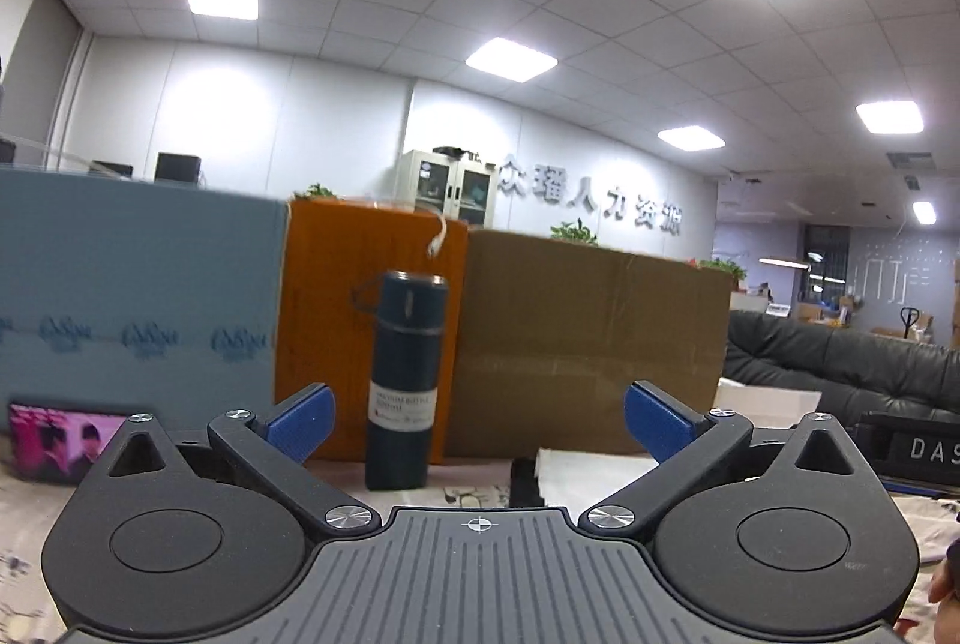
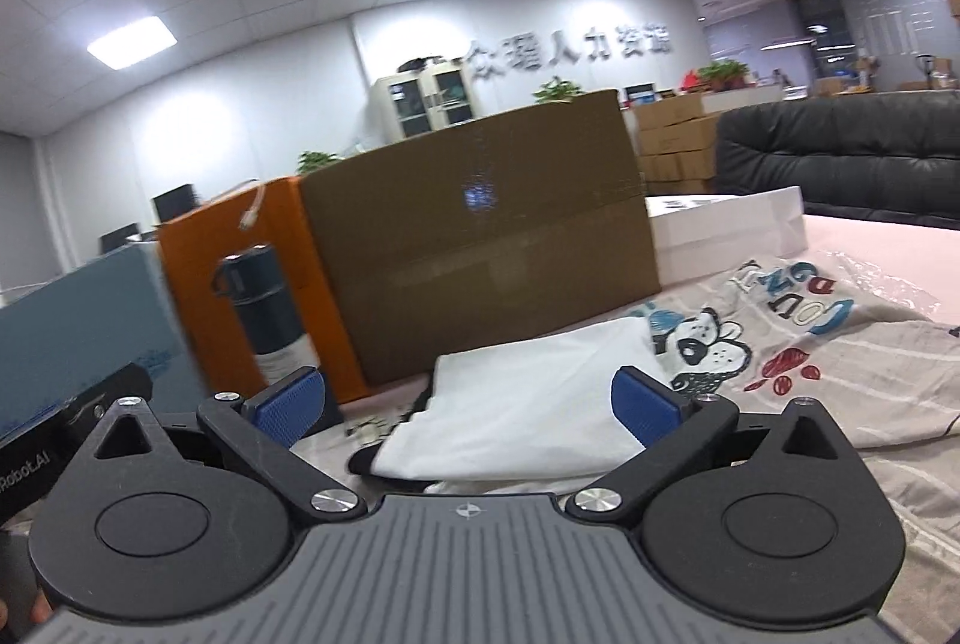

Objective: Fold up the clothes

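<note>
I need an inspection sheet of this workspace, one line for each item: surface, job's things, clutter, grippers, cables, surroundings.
Surface: table, partly covered by a printed cloth with a cartoon dog.
Job's things: white garment, folded, lying on the cloth ahead of the right gripper.
Clutter: dark blue bottle upright before the orange box; brown carton; blue-grey box; flat white box; a lit screen; clear plastic wrap.
Grippers: left gripper open, empty; right gripper open, empty.
Cables: white cable end hanging over the orange box.
Surroundings: office; black sofa, cabinet, ceiling lights.
</note>
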Motion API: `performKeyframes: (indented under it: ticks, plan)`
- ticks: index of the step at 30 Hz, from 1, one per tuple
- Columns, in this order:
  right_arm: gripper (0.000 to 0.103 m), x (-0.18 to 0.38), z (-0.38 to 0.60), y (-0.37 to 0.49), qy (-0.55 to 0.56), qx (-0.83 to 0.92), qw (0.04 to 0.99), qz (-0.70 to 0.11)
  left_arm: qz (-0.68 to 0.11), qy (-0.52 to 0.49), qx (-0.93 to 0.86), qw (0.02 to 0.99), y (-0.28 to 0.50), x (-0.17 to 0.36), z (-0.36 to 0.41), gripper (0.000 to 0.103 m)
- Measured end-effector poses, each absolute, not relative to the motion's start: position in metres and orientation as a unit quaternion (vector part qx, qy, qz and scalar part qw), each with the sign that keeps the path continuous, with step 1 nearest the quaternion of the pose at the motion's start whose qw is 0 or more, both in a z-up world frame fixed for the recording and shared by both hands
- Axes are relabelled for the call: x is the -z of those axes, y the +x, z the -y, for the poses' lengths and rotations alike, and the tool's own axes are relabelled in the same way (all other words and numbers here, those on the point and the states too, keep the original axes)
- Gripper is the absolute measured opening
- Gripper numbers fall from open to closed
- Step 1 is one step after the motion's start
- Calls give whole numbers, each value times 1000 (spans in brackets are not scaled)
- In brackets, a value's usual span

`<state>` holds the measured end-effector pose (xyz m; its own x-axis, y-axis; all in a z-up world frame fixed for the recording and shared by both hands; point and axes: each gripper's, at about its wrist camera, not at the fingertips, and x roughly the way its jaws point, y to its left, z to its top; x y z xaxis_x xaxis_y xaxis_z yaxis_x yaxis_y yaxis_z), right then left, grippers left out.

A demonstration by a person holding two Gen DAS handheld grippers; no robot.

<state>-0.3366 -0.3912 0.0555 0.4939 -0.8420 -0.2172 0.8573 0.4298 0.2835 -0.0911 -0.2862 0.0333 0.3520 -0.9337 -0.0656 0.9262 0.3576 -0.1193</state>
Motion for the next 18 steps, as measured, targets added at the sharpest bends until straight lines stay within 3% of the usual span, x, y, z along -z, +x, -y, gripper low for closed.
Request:
performKeyframes:
  ticks: [10,18]
  plan:
    - [103,3,416,-302,85,587,805,11,-60,-24,564,823,-82,25,315,103]
    - [103,15,401,-287,-10,609,793,10,-62,-1,556,829,-82,33,314,103]
